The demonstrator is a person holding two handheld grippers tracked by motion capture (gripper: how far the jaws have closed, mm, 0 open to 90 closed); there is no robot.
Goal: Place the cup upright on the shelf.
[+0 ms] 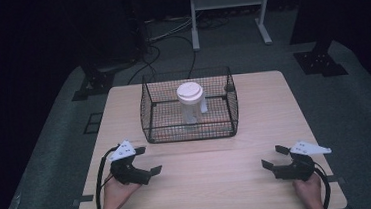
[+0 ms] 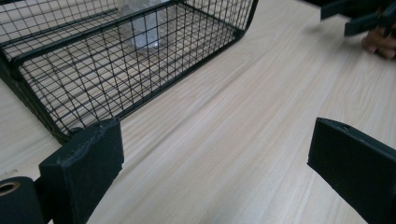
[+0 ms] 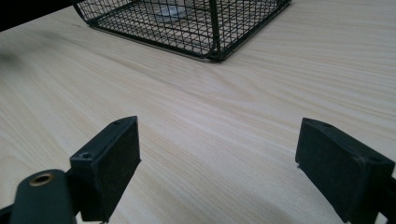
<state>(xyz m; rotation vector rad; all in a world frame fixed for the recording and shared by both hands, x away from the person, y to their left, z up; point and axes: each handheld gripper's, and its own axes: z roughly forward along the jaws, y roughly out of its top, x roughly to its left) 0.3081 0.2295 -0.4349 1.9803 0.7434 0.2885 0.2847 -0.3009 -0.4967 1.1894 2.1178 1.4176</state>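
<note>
A black wire basket [image 1: 148, 107] stands on the far half of a light wooden table [image 1: 259, 179]. Inside it a white lidded cup [image 1: 190, 102] stands upright. My left gripper [image 1: 148, 160] rests near the table's front left, held by a hand, its jaws wide apart with nothing between them. At the front right my right gripper [image 1: 275, 156] is open too, also empty. In the left gripper view the basket [image 2: 60, 107] lies ahead left, with the cup's base [image 2: 142, 35] behind the mesh. The right gripper view has the basket's corner [image 3: 212, 46] ahead.
A white metal frame [image 1: 228, 3] and cables lie on the dark floor beyond the table. Black stand bases [image 1: 320, 61] sit at the far left and right. In the left gripper view the other hand and gripper [image 2: 369, 23] appear at the top right.
</note>
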